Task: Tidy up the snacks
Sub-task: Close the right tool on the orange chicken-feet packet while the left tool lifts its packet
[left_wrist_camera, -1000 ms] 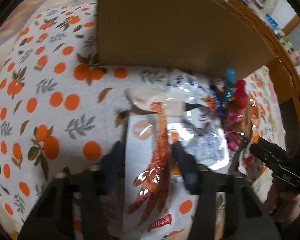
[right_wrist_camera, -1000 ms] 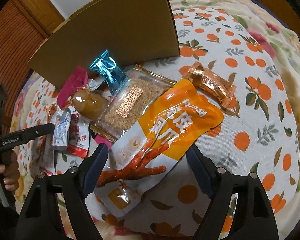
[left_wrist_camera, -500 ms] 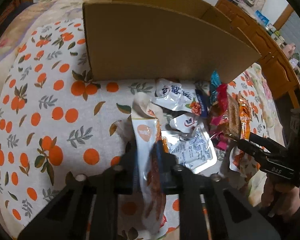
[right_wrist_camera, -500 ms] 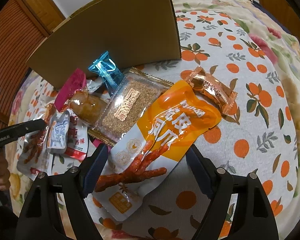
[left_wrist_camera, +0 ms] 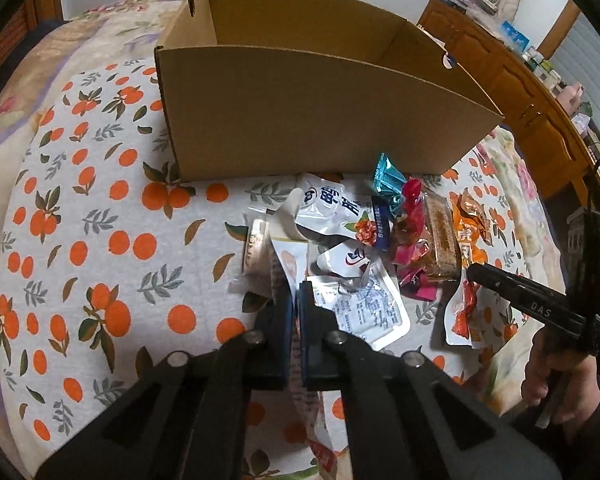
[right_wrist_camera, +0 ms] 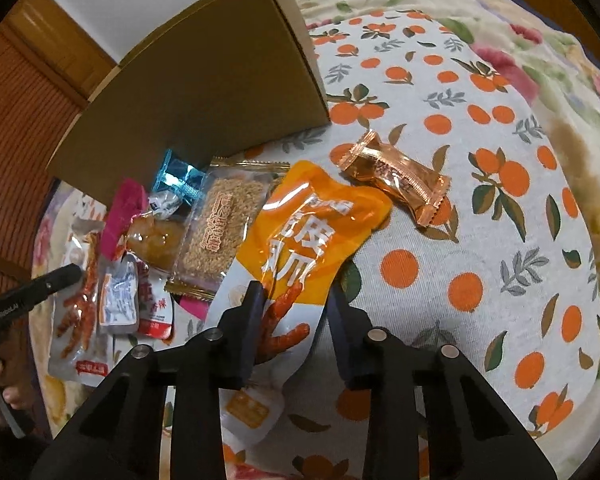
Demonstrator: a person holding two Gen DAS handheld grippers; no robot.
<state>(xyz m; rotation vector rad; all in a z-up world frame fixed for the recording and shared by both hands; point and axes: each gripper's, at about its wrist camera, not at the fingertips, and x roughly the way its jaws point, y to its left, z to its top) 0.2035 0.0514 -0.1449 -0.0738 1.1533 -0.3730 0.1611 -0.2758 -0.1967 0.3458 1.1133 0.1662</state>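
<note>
Brown cardboard box [left_wrist_camera: 320, 120], white bedspread [left_wrist_camera: 80, 248] with orange fruit print, orange-and-white snack pouch [right_wrist_camera: 300, 248], teal wrapper [right_wrist_camera: 180, 178]

light: dim, even | glare: wrappers | edges: fisheye-warped, dark vignette

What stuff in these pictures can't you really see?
- Cardboard box, left wrist view: its floor is hidden behind its own front wall, so any snacks inside cannot be seen.
- White chicken-feet pouch, left wrist view: the left gripper covers its middle.
- Orange chicken-feet pouch, right wrist view: its lower part sits behind the right gripper.
- Silver packet, left wrist view: print too small to read.
</note>
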